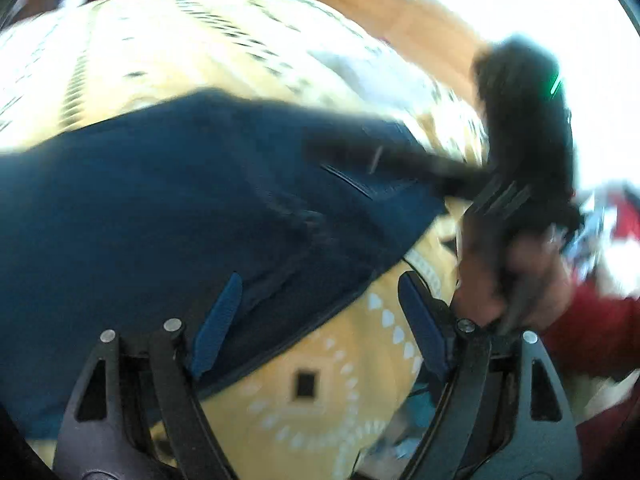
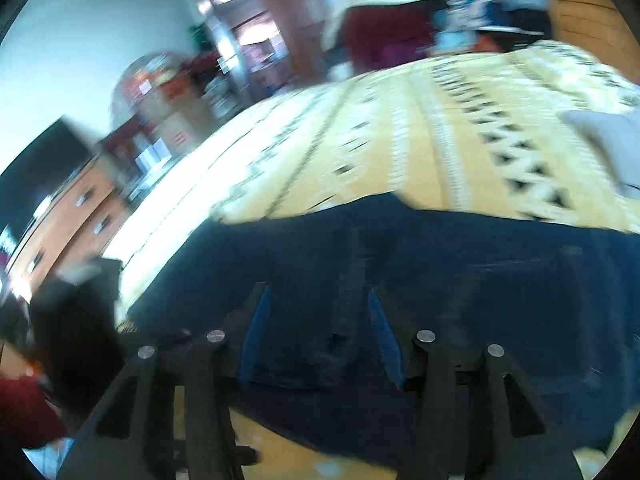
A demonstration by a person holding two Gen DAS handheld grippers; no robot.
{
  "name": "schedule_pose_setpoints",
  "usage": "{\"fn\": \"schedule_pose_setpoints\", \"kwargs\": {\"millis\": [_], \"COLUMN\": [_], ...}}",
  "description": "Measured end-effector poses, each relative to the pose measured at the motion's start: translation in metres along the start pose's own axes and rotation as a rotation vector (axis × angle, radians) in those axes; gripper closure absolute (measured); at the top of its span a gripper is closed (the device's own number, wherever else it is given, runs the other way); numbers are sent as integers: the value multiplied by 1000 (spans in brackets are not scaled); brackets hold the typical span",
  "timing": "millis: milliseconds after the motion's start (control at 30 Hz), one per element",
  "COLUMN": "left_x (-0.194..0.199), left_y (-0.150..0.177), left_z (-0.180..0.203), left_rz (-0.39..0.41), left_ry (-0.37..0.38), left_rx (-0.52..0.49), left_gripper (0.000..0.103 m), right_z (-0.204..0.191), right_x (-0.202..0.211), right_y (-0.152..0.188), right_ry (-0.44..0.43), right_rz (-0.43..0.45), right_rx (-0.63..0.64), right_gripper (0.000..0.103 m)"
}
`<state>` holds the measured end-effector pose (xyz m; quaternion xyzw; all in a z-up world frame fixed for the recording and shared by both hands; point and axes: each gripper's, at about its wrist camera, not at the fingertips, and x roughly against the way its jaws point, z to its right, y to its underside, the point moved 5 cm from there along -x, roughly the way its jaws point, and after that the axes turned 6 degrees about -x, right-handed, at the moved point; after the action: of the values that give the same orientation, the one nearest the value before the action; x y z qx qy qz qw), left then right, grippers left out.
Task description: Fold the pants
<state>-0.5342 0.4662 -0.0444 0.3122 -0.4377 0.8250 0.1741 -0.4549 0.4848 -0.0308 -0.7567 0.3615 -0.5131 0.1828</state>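
We see the dark navy pants (image 1: 168,208) spread flat on the bed's yellow patterned cover (image 1: 320,392), a slit pocket facing up, one edge running diagonally across the yellow cloth.

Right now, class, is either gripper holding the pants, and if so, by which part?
The left gripper is open, holding nothing, beside the edge of the dark blue pants. The right gripper straddles the fabric, but blur hides whether its pads grip.

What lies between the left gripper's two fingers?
Left wrist view: the pants' edge and bare yellow bedspread lie between the left gripper's open fingers.
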Motion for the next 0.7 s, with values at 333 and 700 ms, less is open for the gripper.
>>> {"fn": "schedule_pose_setpoints", "kwargs": {"millis": [333,700], "left_x": [99,90], "left_y": [48,63], "left_z": [-128,-126], "left_rz": [173,108], "left_ry": [-214,-218], "left_rx": [318,289], "left_gripper": [22,24], "right_z": [3,9], "right_x": [-44,-160], "right_y": [40,-40], "right_ry": [120,85], "right_rz": [-145,-242], "right_rx": [70,76], "right_gripper": [46,66]}}
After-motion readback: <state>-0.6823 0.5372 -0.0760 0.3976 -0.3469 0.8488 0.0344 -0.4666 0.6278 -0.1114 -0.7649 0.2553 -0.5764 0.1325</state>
